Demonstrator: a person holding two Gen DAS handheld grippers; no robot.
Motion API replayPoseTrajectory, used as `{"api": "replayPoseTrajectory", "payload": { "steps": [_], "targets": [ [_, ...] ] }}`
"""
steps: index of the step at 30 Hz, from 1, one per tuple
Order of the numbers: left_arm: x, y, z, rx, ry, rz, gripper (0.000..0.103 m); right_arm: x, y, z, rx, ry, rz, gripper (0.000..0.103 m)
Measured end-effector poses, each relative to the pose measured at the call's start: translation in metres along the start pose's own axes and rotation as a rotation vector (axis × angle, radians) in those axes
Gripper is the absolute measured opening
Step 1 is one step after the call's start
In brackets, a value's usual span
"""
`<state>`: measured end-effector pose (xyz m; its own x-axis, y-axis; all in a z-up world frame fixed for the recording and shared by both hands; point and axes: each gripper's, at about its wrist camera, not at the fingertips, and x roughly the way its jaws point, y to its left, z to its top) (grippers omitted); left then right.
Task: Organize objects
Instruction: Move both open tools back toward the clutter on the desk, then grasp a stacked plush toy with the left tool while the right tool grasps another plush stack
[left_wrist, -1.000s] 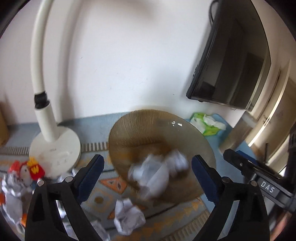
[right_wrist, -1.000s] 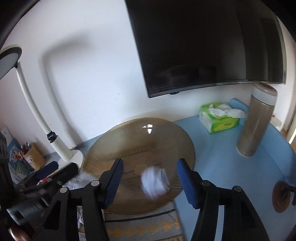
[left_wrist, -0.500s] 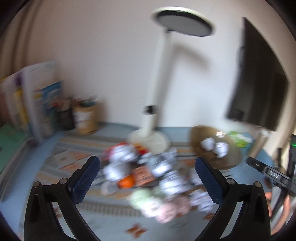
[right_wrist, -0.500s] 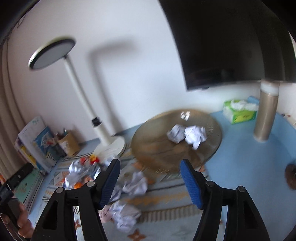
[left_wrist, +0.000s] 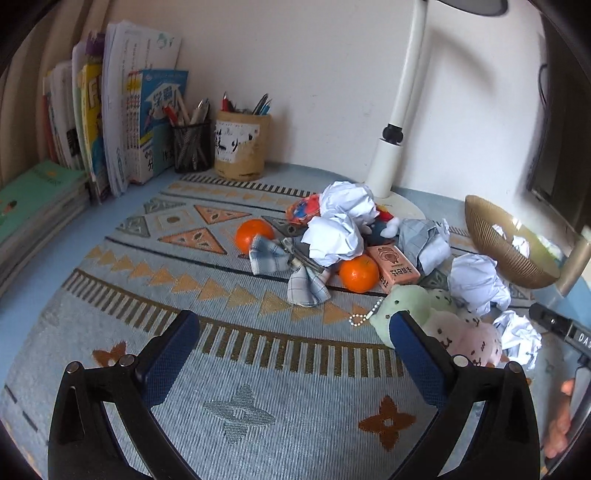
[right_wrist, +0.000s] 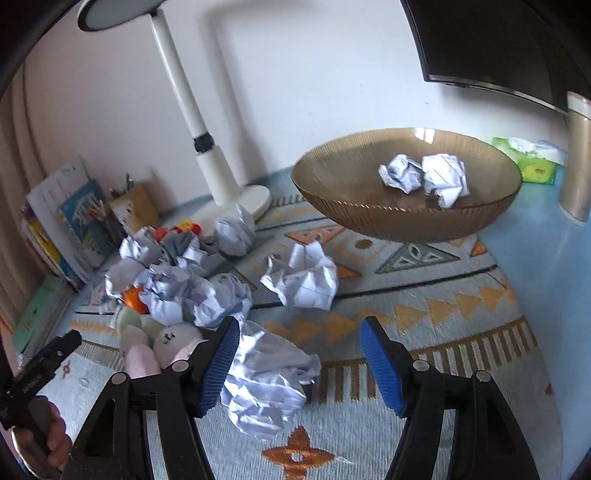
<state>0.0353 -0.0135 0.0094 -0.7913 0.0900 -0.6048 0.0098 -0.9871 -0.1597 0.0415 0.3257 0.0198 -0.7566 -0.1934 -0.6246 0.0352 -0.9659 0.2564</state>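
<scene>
My left gripper (left_wrist: 293, 332) stands wide open low over the patterned mat (left_wrist: 229, 354), with nothing between its fingers. Ahead of it lies a heap: crumpled paper balls (left_wrist: 341, 225), two oranges (left_wrist: 255, 234), a plaid cloth (left_wrist: 286, 267), a pink carton (left_wrist: 393, 267) and plush toys (left_wrist: 410, 308). My right gripper (right_wrist: 299, 339) is open around a crumpled paper ball (right_wrist: 269, 376) that lies on the mat against its left finger (right_wrist: 221, 354). The amber glass bowl (right_wrist: 406, 218) holds two paper balls (right_wrist: 445, 177). Another ball (right_wrist: 303, 277) lies loose before the bowl.
A white desk lamp (right_wrist: 221, 184) stands by the wall behind the heap. Books (left_wrist: 122, 122) and two pen holders (left_wrist: 240, 144) fill the back left corner. A tissue box (right_wrist: 532, 162), a tall flask (right_wrist: 578, 158) and a monitor (right_wrist: 498, 40) stand at the right. A hand (right_wrist: 55, 435) holds the other gripper.
Both grippers drew back from the bowl and sank towards the mat, leaving two paper balls in the bowl. The left view swung left to the heap; the right gripper now straddles a ball.
</scene>
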Motion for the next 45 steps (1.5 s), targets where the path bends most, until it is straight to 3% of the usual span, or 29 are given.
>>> {"api": "replayPoseTrajectory", "payload": {
  "steps": [5,7,10,12,14,16,20,22,24,27,30,32,35,37,39,41,43,45],
  "targets": [
    [0.001,-0.005,0.000,-0.008,0.035,-0.016,0.102,-0.009,0.000,0.000,-0.008,-0.034,0.017,0.067],
    [0.004,-0.021,0.000,-0.006,0.090,-0.085,0.102,-0.015,0.008,-0.001,-0.060,-0.040,0.077,0.067],
    [0.014,-0.045,0.001,-0.081,0.189,-0.230,0.102,-0.018,0.032,-0.008,-0.223,0.053,0.243,0.067],
    [0.026,-0.054,0.000,-0.147,0.266,-0.270,0.102,-0.020,0.051,-0.016,-0.351,0.122,0.308,0.067],
    [0.040,-0.059,-0.003,-0.217,0.331,-0.308,0.102,-0.018,0.066,-0.024,-0.444,0.170,0.302,0.067],
    [0.046,-0.066,-0.006,-0.244,0.346,-0.283,0.101,-0.008,0.076,-0.026,-0.495,0.205,0.267,0.066],
    [0.049,-0.081,-0.007,-0.215,0.324,-0.252,0.095,0.021,0.075,-0.012,-0.471,0.216,0.194,0.065],
    [0.049,-0.086,-0.007,-0.173,0.298,-0.207,0.081,0.033,0.070,0.000,-0.412,0.239,0.235,0.065],
    [0.047,-0.089,-0.009,-0.130,0.290,-0.189,0.075,0.040,0.073,0.007,-0.389,0.252,0.267,0.064],
    [0.040,-0.079,-0.008,-0.092,0.297,-0.209,0.056,0.041,0.086,0.002,-0.454,0.250,0.252,0.052],
    [0.038,-0.065,0.002,-0.046,0.355,-0.296,0.056,0.036,0.088,-0.003,-0.474,0.249,0.240,0.047],
    [0.026,-0.057,0.008,0.023,0.349,-0.261,0.055,0.037,0.086,-0.003,-0.451,0.254,0.212,0.040],
    [0.016,-0.051,0.014,0.123,0.355,-0.220,0.055,0.040,0.083,-0.003,-0.434,0.258,0.181,0.040],
    [0.016,-0.046,0.016,0.149,0.383,-0.234,0.055,0.043,0.082,-0.001,-0.417,0.279,0.199,0.056],
    [0.022,-0.048,0.015,0.187,0.415,-0.238,0.056,0.047,0.089,0.000,-0.428,0.283,0.188,0.058],
    [0.029,-0.057,0.015,0.222,0.425,-0.252,0.056,0.052,0.097,-0.002,-0.447,0.299,0.139,0.054],
    [0.035,-0.070,0.013,0.250,0.430,-0.241,0.058,0.048,0.102,-0.003,-0.452,0.296,0.094,0.039],
    [0.034,-0.084,0.007,0.304,0.422,-0.205,0.059,0.039,0.092,-0.003,-0.364,0.314,0.105,0.038]
  ]
}}
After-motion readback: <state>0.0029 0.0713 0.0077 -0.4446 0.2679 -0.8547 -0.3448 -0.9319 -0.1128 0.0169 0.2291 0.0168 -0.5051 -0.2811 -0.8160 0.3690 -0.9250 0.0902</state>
